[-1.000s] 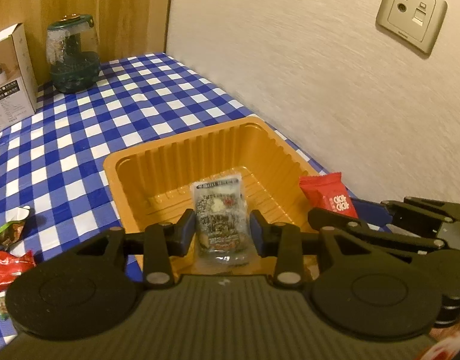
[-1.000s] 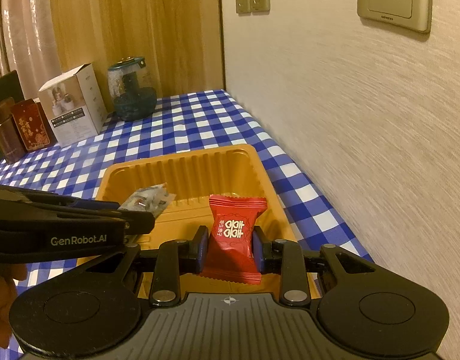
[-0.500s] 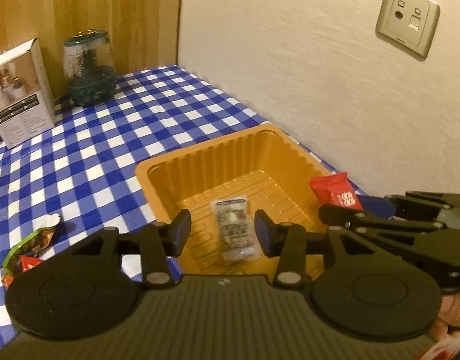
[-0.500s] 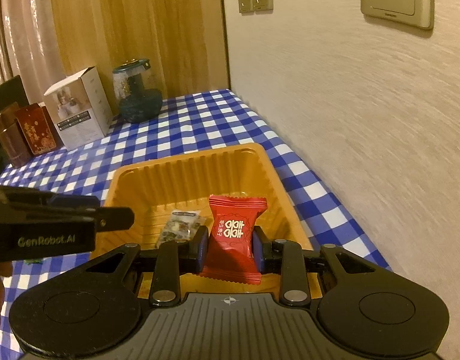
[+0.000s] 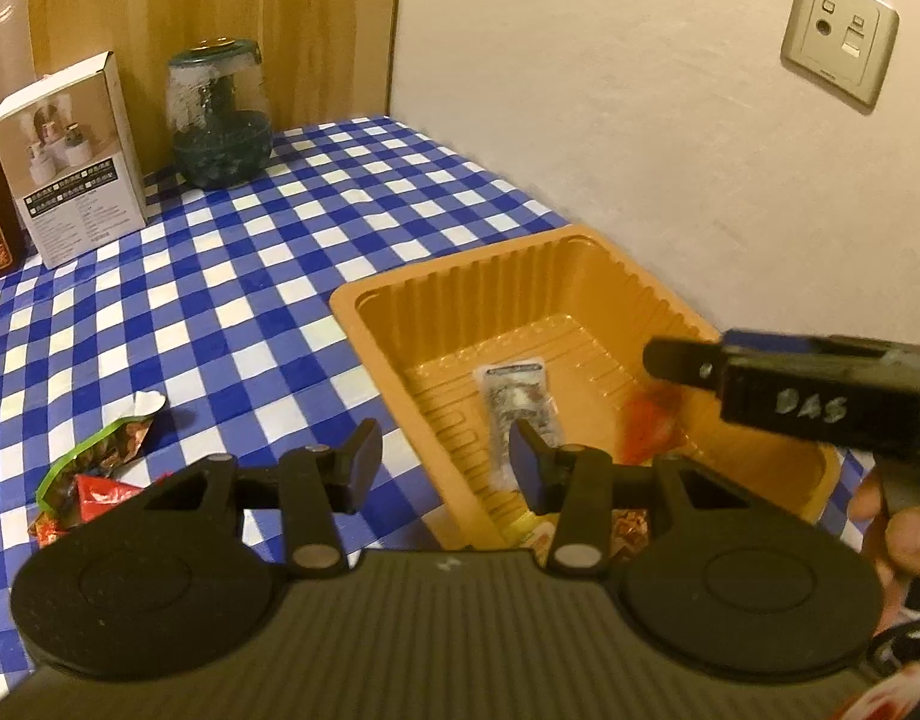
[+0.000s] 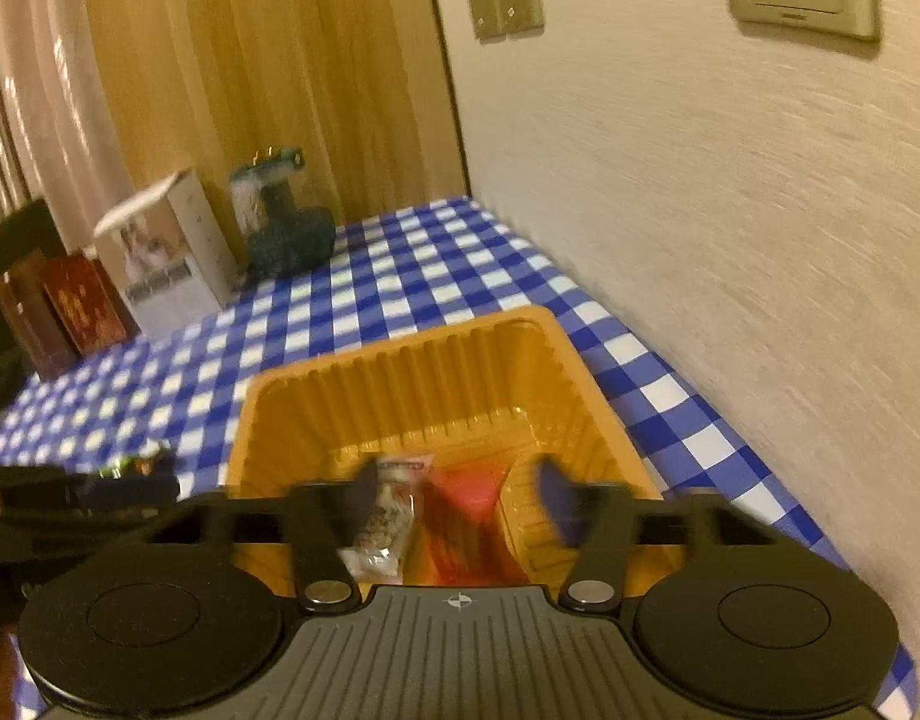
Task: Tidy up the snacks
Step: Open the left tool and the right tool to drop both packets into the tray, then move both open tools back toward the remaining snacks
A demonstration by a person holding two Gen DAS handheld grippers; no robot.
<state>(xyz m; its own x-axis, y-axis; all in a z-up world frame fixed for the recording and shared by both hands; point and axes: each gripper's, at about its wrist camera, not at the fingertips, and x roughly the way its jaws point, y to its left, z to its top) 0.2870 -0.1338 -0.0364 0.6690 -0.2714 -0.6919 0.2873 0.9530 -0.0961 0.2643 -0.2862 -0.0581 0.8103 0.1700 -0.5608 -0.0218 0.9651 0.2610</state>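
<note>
Both grippers stand spread and empty. The right gripper (image 6: 457, 495) hangs over the near end of the orange tray (image 6: 394, 363), its jaws wide apart, with the red snack packet (image 6: 469, 516) blurred below them inside the tray, beside the clear packet (image 6: 388, 510); whether the red one has settled flat cannot be told from the smear. The left gripper (image 5: 442, 462) is over the tray's left rim, jaws apart. More wrappers (image 5: 94, 468) lie on the checked tablecloth (image 5: 220, 300) toward its near left edge. To finish this drop well, I would lift the right gripper straight up clear of the tray walls, then send the left one to the loose wrappers, pinching one packet by its middle.
</note>
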